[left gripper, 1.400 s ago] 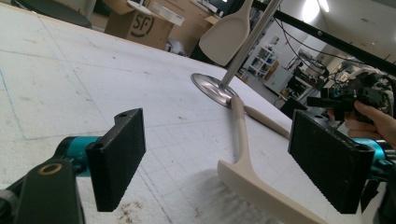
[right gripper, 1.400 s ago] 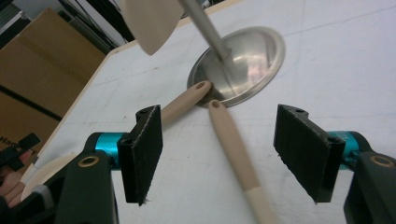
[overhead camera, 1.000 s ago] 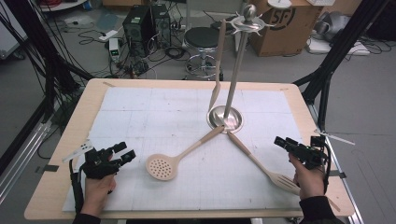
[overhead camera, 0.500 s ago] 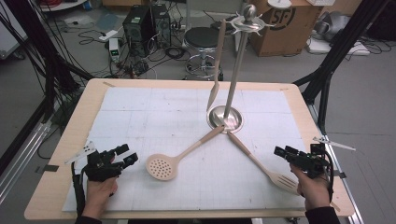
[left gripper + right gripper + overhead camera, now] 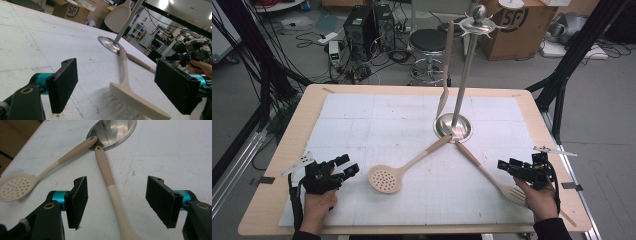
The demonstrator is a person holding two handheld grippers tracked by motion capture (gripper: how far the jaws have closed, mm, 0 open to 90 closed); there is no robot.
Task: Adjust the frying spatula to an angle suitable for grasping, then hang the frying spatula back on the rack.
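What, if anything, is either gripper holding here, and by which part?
Nothing is held. The left gripper and right gripper are both open; the skimmer and slotted spatula lie on the table.

Only readable text I can spot is "SF" in a black circle logo on the cardboard box (image 5: 521,26) on the floor behind the table. Same "SF" mark turns up on that box (image 5: 71,11) in the left gripper view too. Nothing else is legible.
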